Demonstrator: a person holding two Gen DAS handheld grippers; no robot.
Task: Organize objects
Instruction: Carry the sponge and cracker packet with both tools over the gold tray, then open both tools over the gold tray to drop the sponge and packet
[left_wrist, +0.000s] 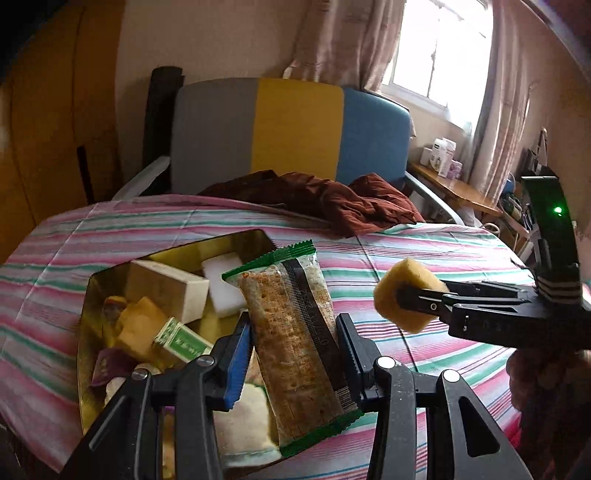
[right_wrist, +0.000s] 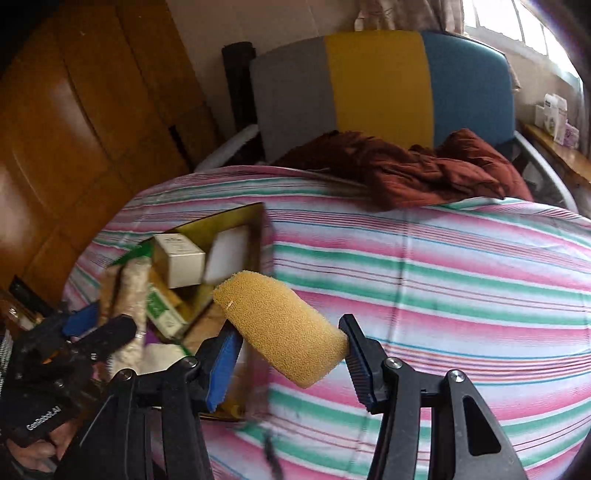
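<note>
My left gripper (left_wrist: 293, 354) is shut on a green-edged cracker packet (left_wrist: 295, 339) and holds it above the right side of a gold tin box (left_wrist: 86, 295). The box lies on the striped bed and holds a cream carton (left_wrist: 173, 288), a white block (left_wrist: 223, 284), a green-and-white small box (left_wrist: 183, 341) and other small items. My right gripper (right_wrist: 291, 347) is shut on a yellow sponge (right_wrist: 280, 325), held in the air just right of the box (right_wrist: 236, 221). The right gripper and sponge (left_wrist: 404, 295) also show in the left wrist view.
A crumpled dark red cloth (left_wrist: 321, 199) lies at the head of the bed, in front of a grey, yellow and blue headboard (left_wrist: 295, 129). A wooden wardrobe (right_wrist: 74, 129) stands left. A bedside table (left_wrist: 454, 188) with small boxes stands right, under the window.
</note>
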